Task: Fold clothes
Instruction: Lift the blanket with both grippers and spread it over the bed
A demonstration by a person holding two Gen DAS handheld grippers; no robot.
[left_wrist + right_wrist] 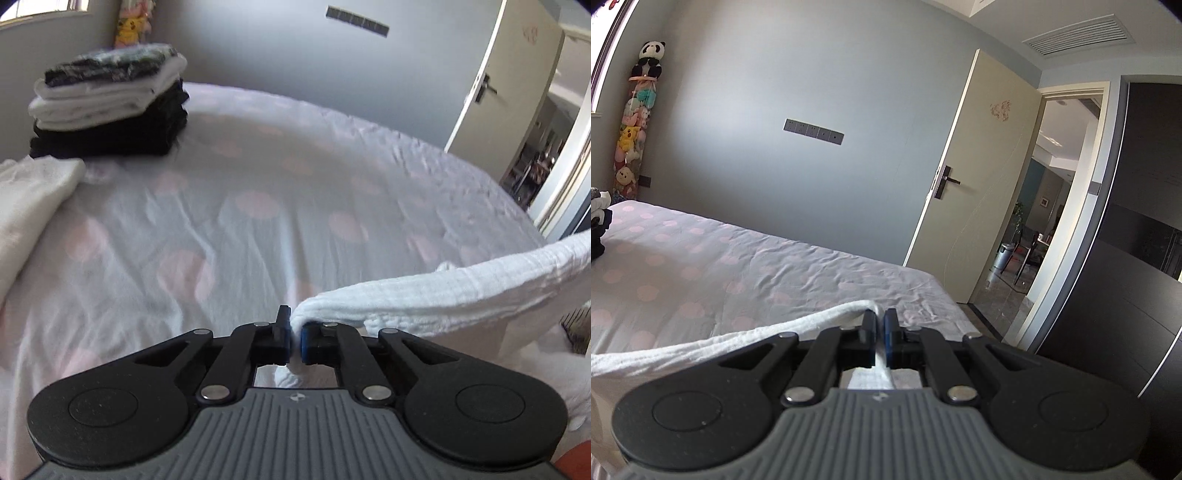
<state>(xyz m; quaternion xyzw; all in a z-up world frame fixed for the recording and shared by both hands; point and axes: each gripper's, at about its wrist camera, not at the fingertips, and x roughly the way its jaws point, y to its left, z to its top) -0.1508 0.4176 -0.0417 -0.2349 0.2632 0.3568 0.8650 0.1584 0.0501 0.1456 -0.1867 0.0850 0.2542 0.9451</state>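
While each tool [294, 341] [880, 341] pinches the white cloth [443, 295], its hanging part runs off frame

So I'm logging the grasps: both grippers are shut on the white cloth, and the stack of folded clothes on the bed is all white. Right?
Not quite. The stack of folded clothes is mixed: dark items at the bottom and top, white ones between, as the left wrist view shows. The rest holds: the left gripper and right gripper both have their jaws shut on the white cloth over the bed.
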